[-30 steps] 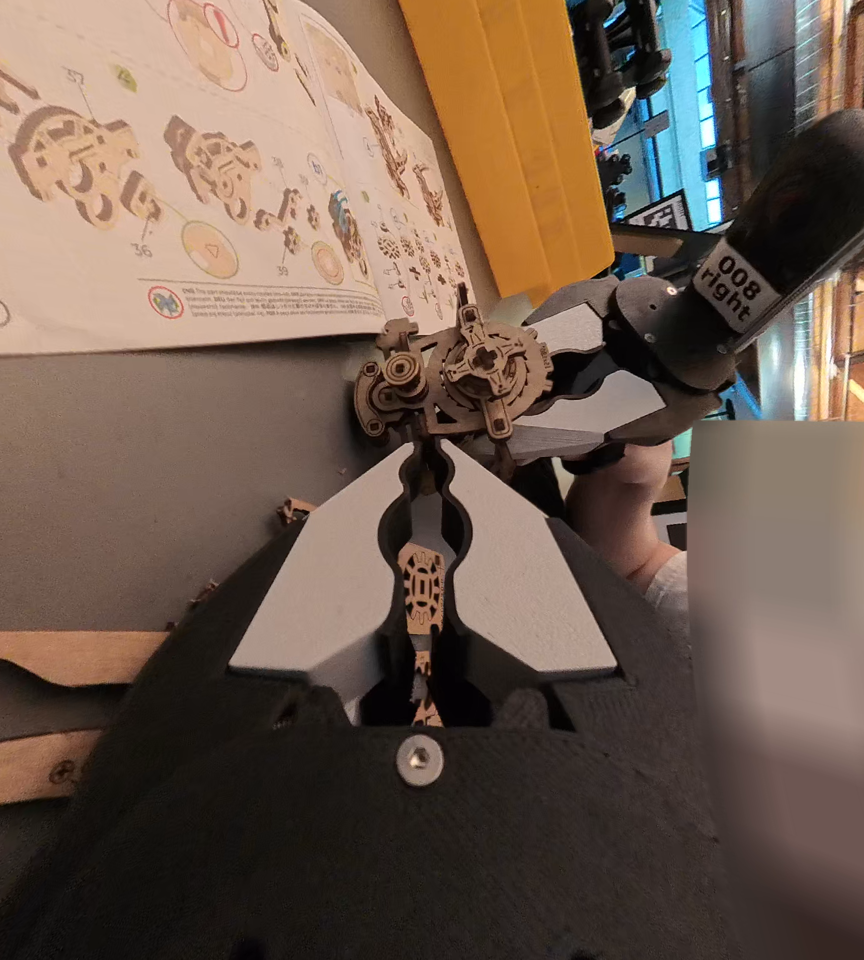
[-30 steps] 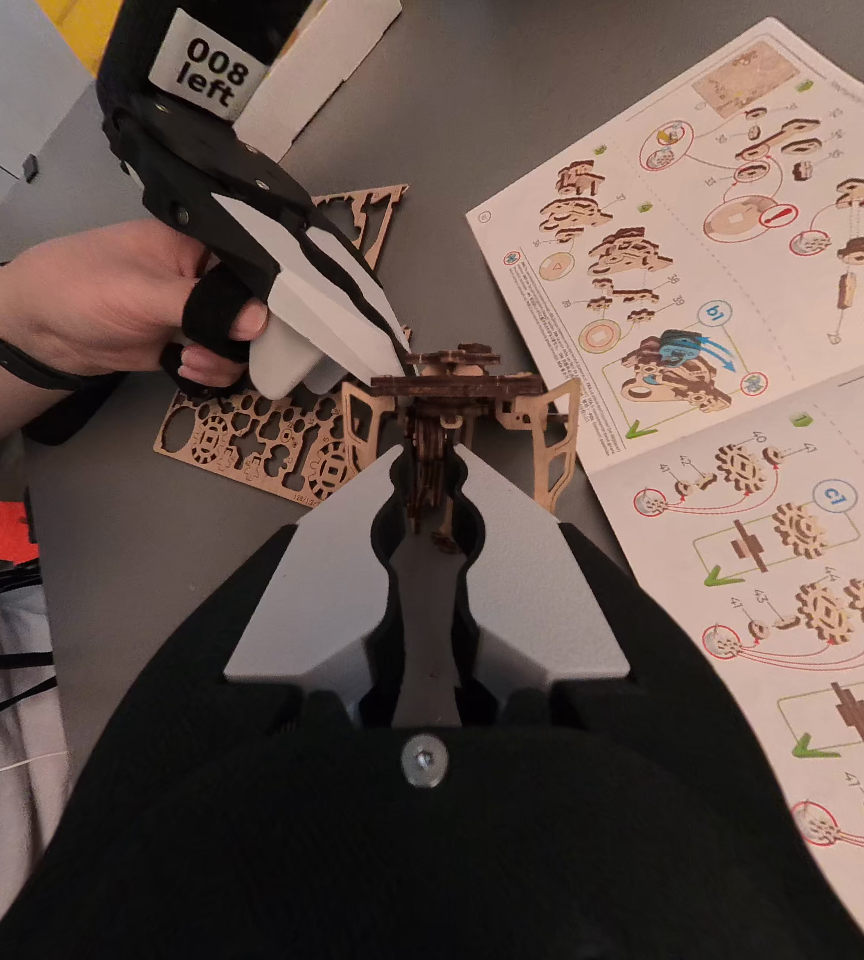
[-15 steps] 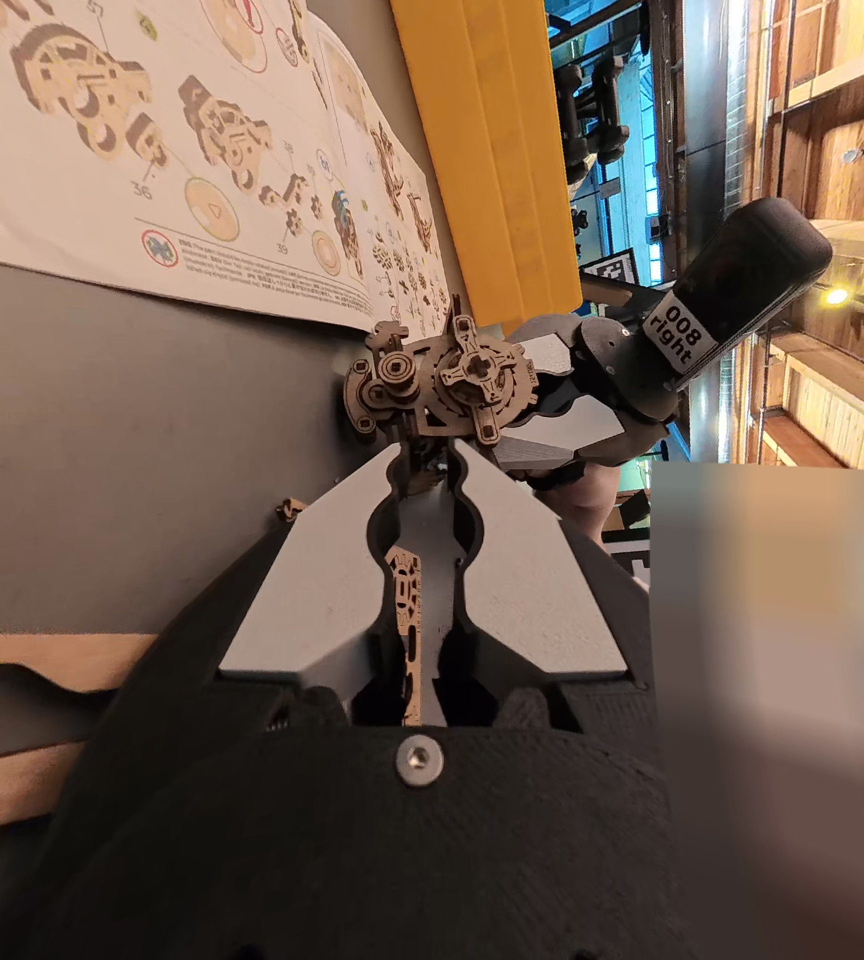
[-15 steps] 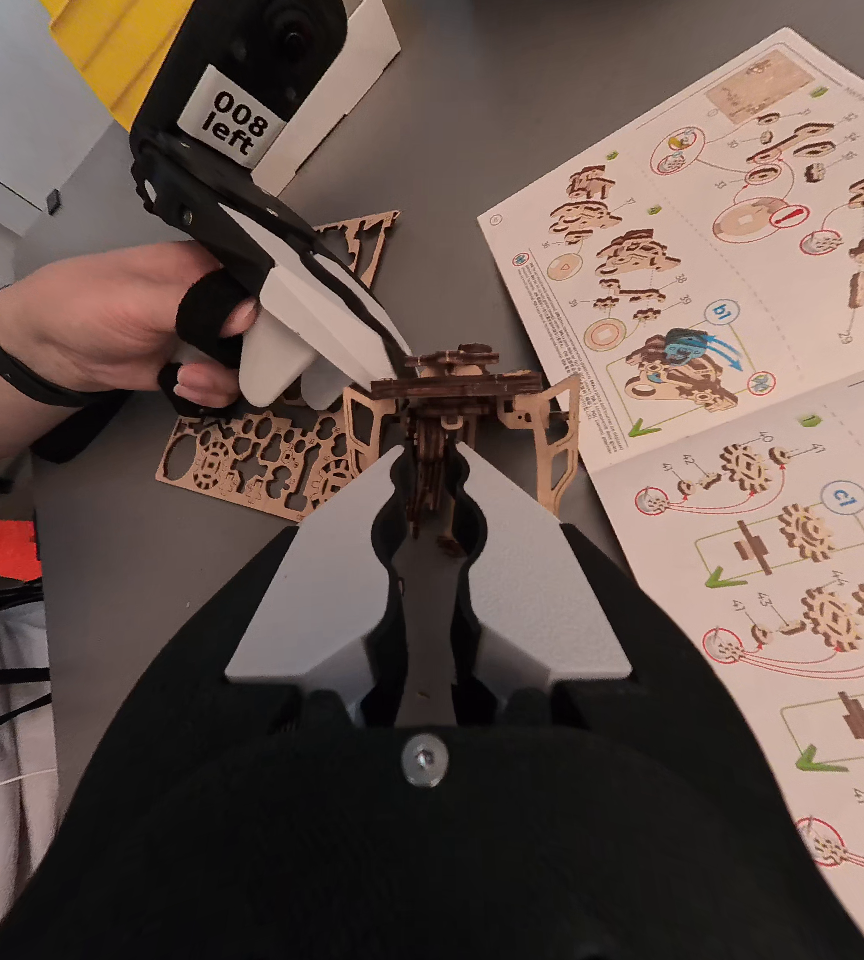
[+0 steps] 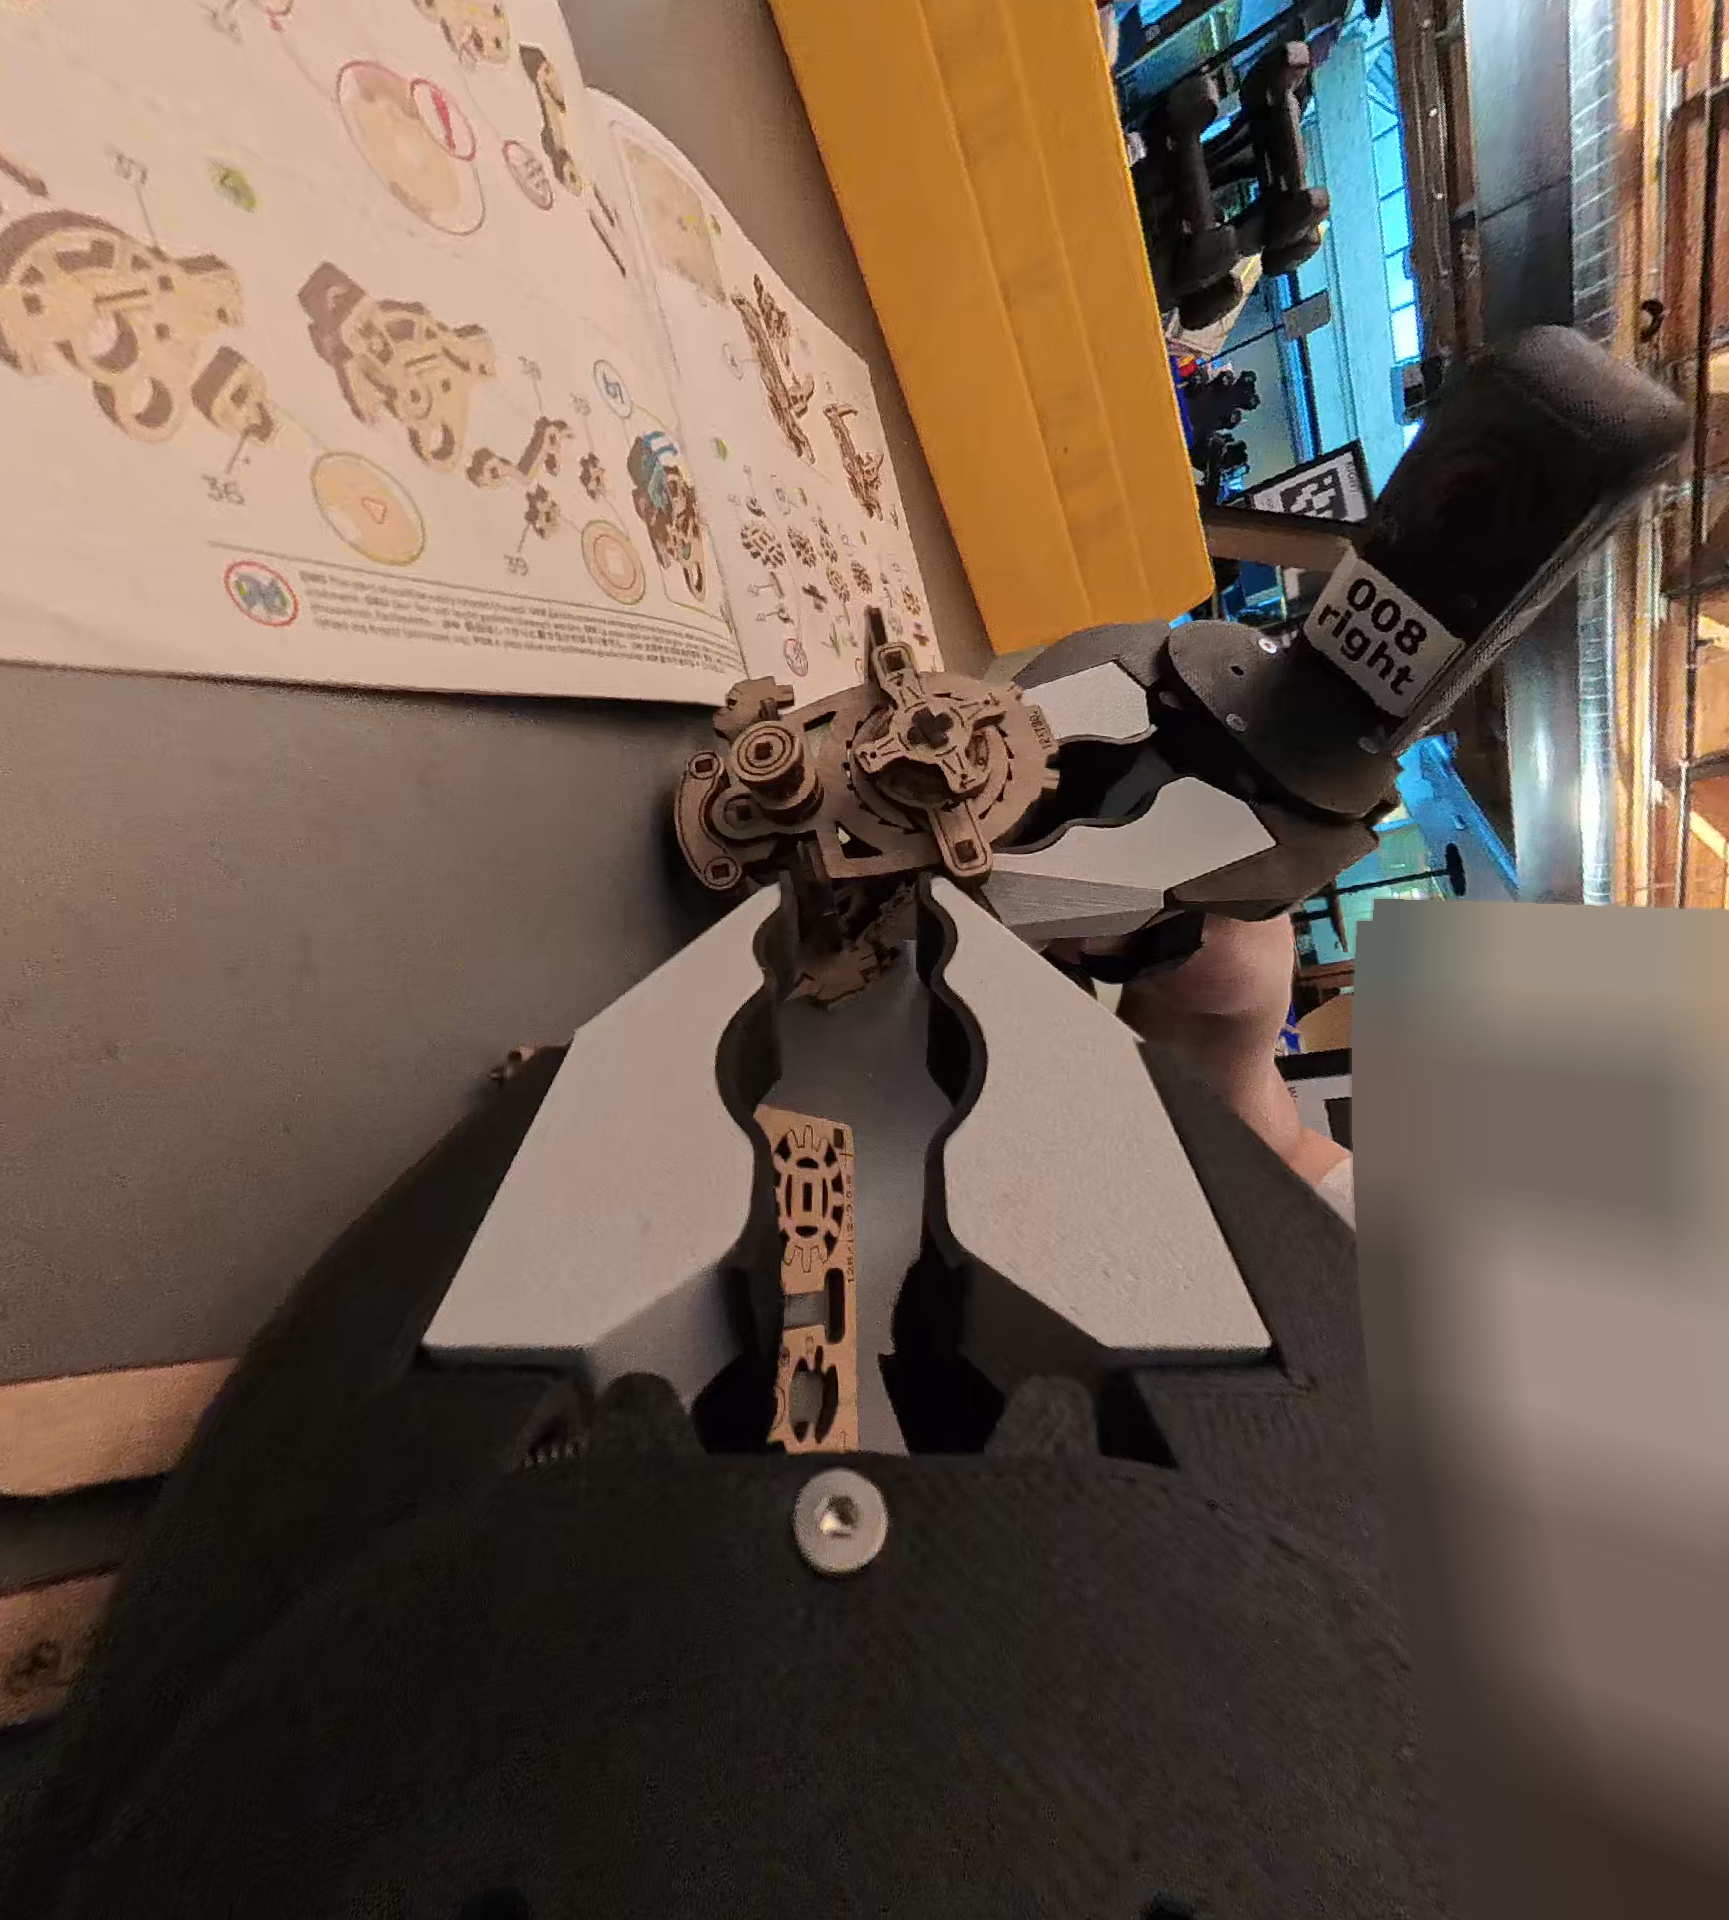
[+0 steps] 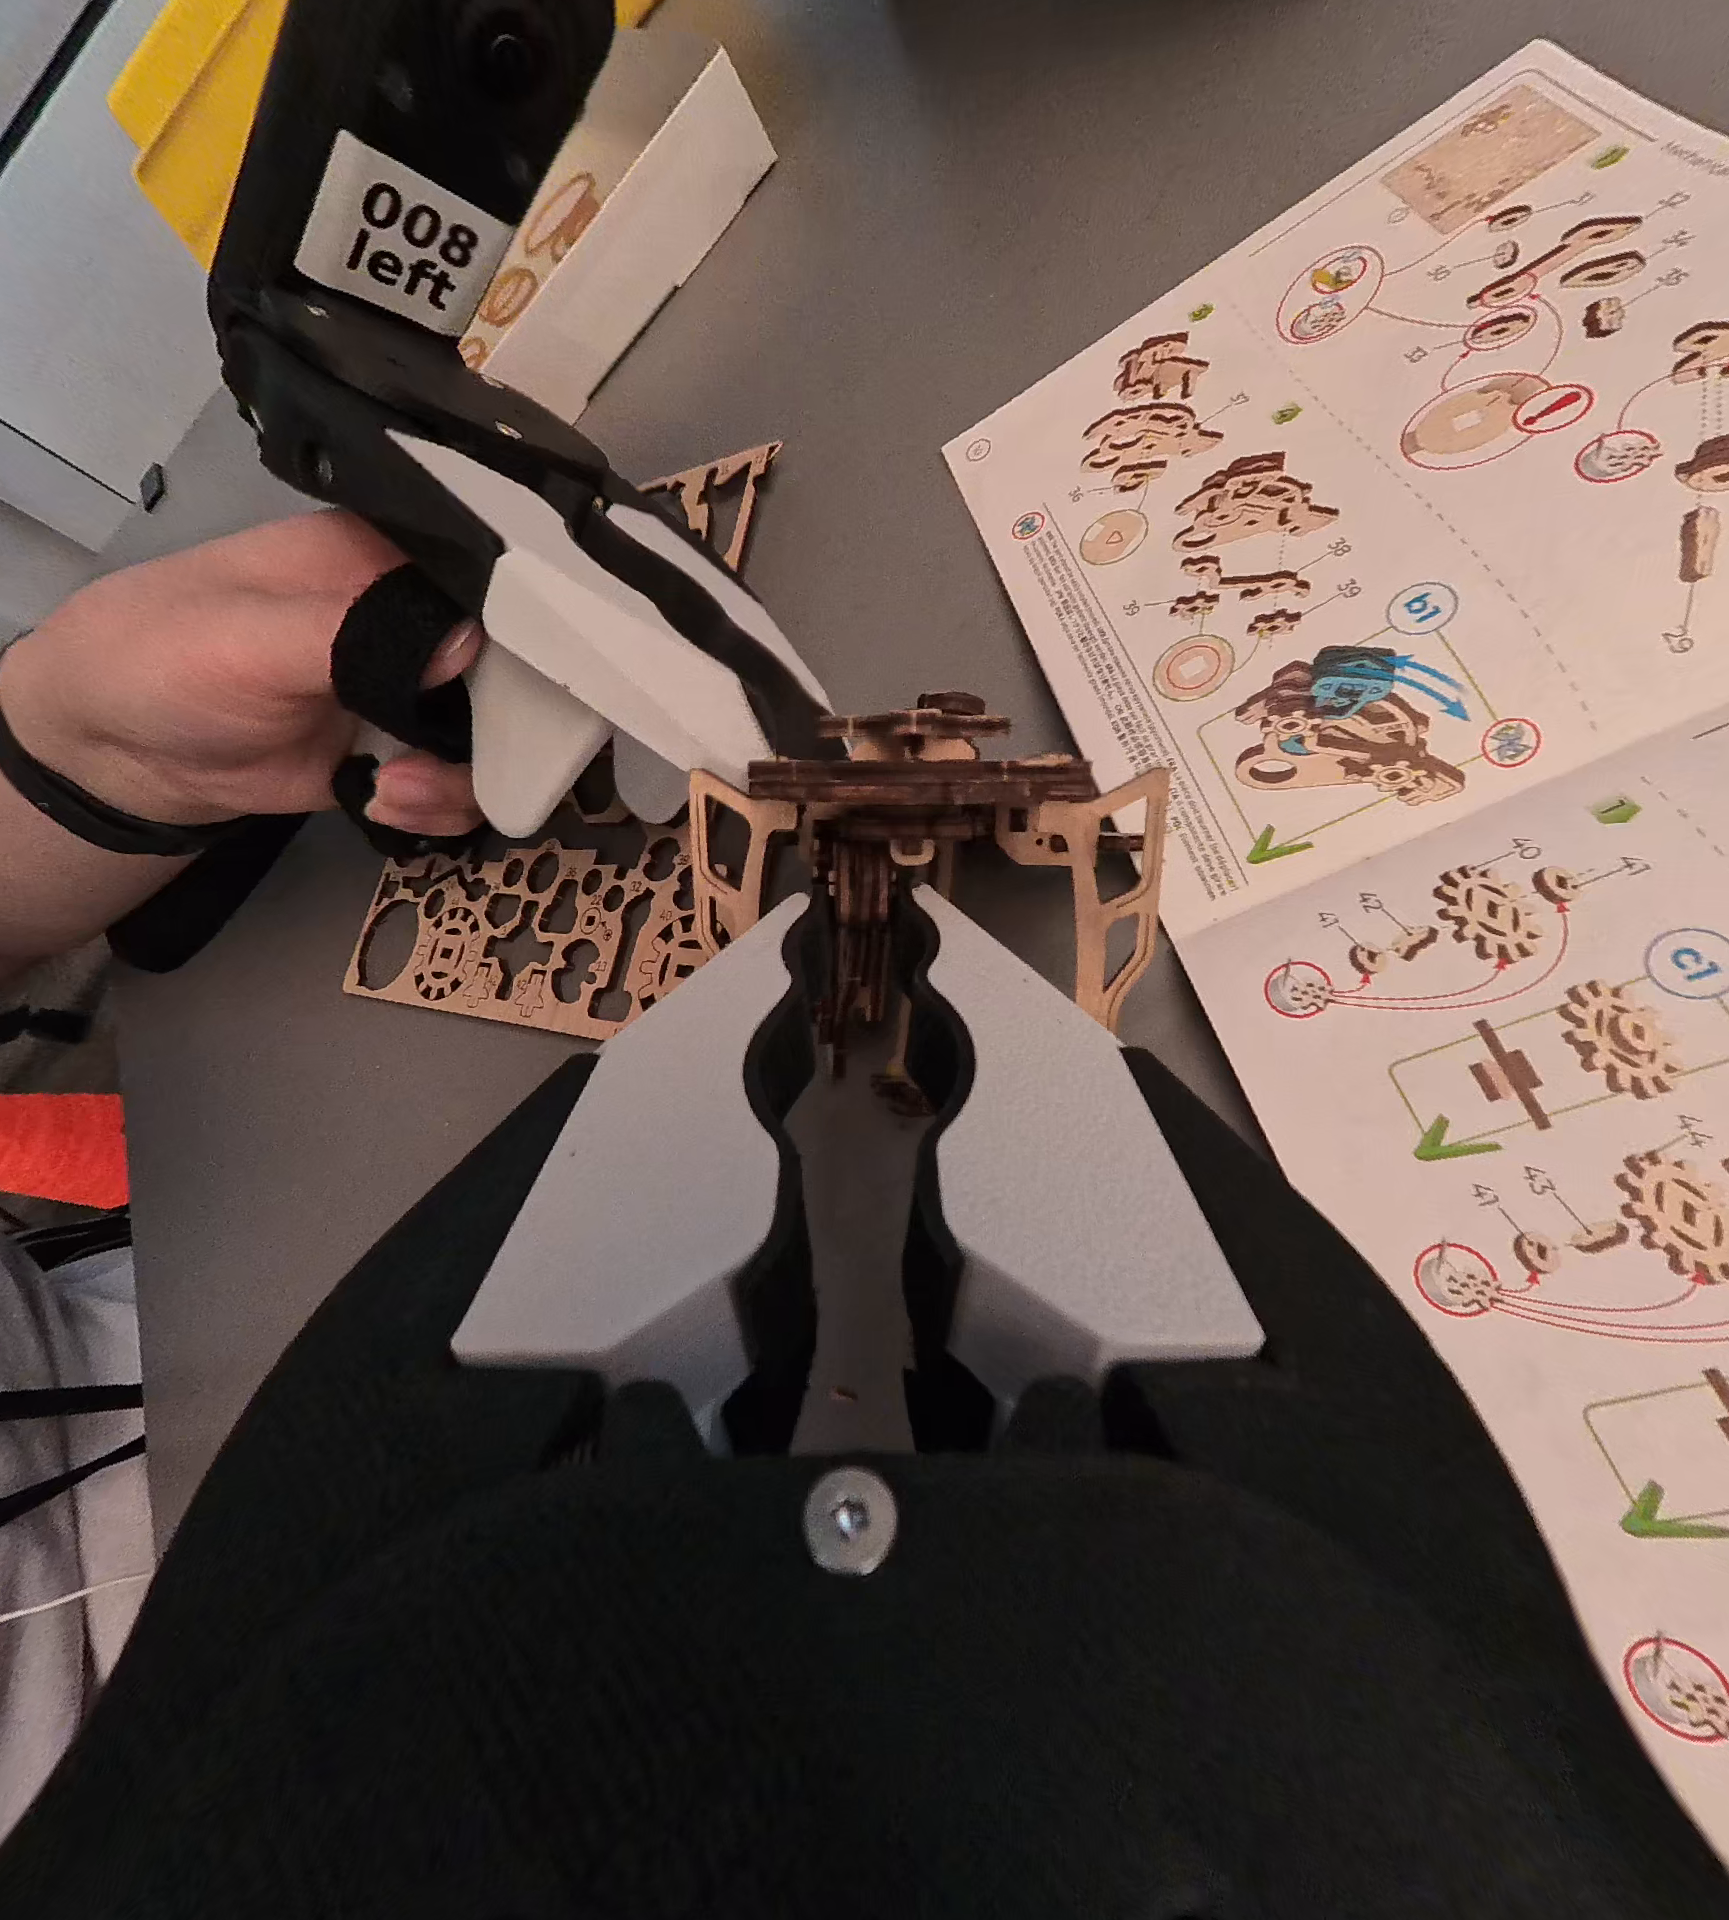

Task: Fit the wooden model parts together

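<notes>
A dark wooden gear model (image 6: 917, 774) with two pale side frames is held above the grey table (image 6: 340, 1122). My right gripper (image 6: 860, 904) is shut on the stacked parts under the model's top plate. My left gripper (image 6: 800, 717) comes in from the upper left, and its tips are shut on the edge of that plate. In the left wrist view the model (image 5: 870, 779) shows its gears and cross-shaped hub. My left gripper (image 5: 852, 914) grips its underside there, and the right gripper (image 5: 1011, 831) holds it from the right.
An open instruction booklet (image 6: 1462, 623) lies on the right. A punched-out wooden sheet (image 6: 527, 945) lies under the left gripper, and a strip of it (image 5: 808, 1247) shows between the left fingers. A yellow bin (image 5: 1026, 312) and a white box (image 6: 631, 218) stand behind.
Both grippers keep their hold on the model. The left gripper's handle has swung and tilted around the model while its tips stayed at the plate edge.
</notes>
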Tool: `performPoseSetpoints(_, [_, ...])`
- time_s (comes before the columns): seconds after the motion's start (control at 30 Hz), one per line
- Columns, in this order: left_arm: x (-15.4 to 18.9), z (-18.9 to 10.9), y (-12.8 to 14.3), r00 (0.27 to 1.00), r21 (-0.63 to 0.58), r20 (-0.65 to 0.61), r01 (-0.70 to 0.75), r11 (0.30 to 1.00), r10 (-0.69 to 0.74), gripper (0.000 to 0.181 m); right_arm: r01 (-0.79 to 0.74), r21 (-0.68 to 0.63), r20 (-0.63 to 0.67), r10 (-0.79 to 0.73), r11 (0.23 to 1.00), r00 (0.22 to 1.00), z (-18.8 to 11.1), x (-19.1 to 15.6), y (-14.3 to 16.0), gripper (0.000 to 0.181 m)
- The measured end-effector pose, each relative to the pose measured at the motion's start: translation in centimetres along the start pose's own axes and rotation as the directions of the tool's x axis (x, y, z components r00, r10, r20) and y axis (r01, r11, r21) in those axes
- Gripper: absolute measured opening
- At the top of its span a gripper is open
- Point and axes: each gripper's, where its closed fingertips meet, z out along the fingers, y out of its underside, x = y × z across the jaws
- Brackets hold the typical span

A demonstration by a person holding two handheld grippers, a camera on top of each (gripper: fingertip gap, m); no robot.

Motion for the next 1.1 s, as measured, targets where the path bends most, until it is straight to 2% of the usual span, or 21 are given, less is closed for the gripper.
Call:
performPoseSetpoints(0.37, [0.4,0.0,0.3,0.992,-0.07,-0.088,-0.095,0.993,0.089,0.021,-0.023,0.002,0.026,0.023,1.0,0.999,-0.2,0.2,0.1,0.009])
performPoseSetpoints(0.53, [0.6,0.1,0.0,0.992,-0.078,-0.124,-0.042,0.996,0.032,0.023,-0.032,0.009,0.029,0.031,0.999,0.999,-0.4,0.4,0.0,0.009])
performPoseSetpoints(0.7, [0.7,-0.1,-0.4,0.98,-0.064,-0.182,0.075,0.995,-0.086,0.024,-0.019,0.013,0.02,0.019,1.0,1.0,-0.4,0.2,0.0,0.009])
performPoseSetpoints(0.97, [0.6,-0.2,-0.4,0.983,-0.053,-0.167,0.065,0.996,-0.073,0.023,-0.027,0.019,0.025,0.026,0.999,0.999,-0.2,0.2,-0.2,0.009])
performPoseSetpoints(1.03, [0.5,-0.6,-0.6,0.986,-0.046,-0.157,0.052,0.998,-0.058,0.019,-0.026,0.018,0.024,0.026,0.999,0.999,-0.2,0.2,-0.1,0.009])
performPoseSetpoints(1.1, [0.3,-1.0,-0.8,0.986,-0.031,-0.157,0.044,0.999,-0.049,0.0,-0.029,0.018,0.028,0.029,0.999,0.999,-0.3,0.2,-0.1,0.009])
